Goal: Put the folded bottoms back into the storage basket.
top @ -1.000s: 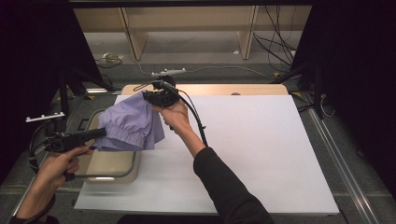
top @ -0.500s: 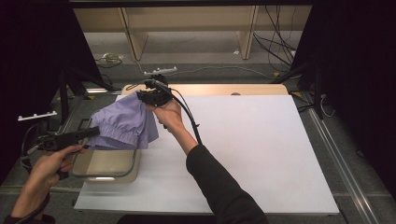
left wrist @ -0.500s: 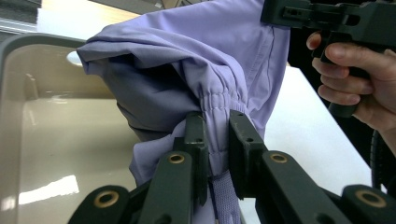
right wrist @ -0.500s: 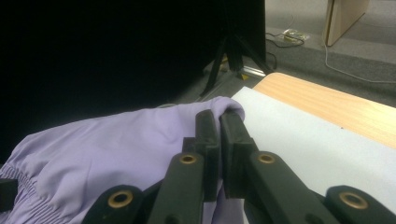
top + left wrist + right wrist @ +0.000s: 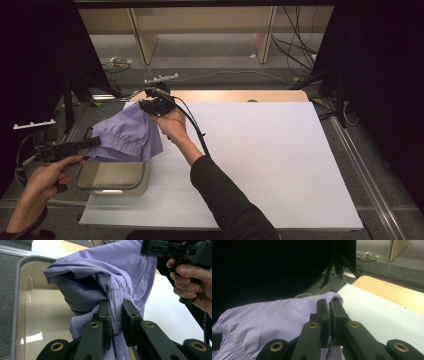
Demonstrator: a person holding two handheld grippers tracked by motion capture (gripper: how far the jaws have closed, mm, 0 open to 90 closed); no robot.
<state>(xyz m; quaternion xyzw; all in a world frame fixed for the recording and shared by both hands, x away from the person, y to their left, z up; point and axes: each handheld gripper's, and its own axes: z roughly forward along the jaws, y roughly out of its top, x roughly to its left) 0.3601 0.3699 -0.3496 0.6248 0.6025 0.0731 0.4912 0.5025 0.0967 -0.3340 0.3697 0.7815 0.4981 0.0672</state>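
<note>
Table: a wide white board [image 5: 260,165] lies over a wooden tabletop; the person's forearms reach in from the near edge.
Bin: a shallow beige tub with a grey rim [image 5: 114,188] sits at the board's left near corner; what can be seen of its floor is bare.
Garment: a lilac cloth garment [image 5: 127,137] with a gathered elastic band hangs stretched between the two grippers, above the bin's far end.
Handling: it looks light, soft and floppy, likely to sag and slide; the thicker elastic band and hem seem the surest places to hold.
Right gripper [image 5: 150,106]: jaws pressed together on a far corner of the fabric, over the board's left far corner.
Left gripper [image 5: 116,312]: jaws pinching the gathered elastic band, a lilac drawstring hanging below.
</note>
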